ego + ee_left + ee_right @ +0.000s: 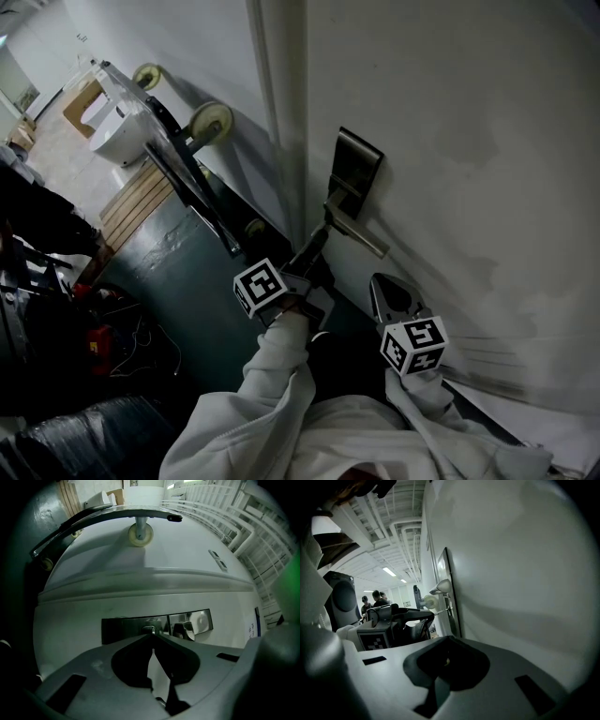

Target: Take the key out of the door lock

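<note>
Grey left tongs (150,635) are clamped by their tips on the key (149,630), which sits in the lock of the metal plate (124,630), just beside the lever handle (364,232) on the white door (450,131). Right tongs (447,640), shut and empty, hang near the door.
</note>
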A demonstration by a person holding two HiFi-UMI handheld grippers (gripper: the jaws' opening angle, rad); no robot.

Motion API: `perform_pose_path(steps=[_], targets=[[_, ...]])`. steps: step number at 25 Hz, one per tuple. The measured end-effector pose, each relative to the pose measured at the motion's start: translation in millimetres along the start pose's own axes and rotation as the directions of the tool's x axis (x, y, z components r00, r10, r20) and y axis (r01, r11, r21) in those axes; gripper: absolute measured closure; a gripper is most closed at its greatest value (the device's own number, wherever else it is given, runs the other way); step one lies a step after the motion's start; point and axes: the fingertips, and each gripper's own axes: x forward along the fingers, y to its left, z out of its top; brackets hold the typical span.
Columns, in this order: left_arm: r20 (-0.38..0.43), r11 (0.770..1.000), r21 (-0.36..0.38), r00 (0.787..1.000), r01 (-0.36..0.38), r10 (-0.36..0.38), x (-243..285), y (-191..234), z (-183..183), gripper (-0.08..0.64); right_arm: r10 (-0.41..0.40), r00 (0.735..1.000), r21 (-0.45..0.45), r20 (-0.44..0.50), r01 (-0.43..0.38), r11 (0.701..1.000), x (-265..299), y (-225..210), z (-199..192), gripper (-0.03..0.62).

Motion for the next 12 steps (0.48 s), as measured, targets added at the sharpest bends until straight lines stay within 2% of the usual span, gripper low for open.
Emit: perform_pose_path(steps=[12], targets=[[-0.005,0.999,0.032,1.000,0.001,-0.001,-19,-2,-5,0.535,0.042,0.999,-0.015,0.006,-0.042,0.999,-1,16,-4,0.540]])
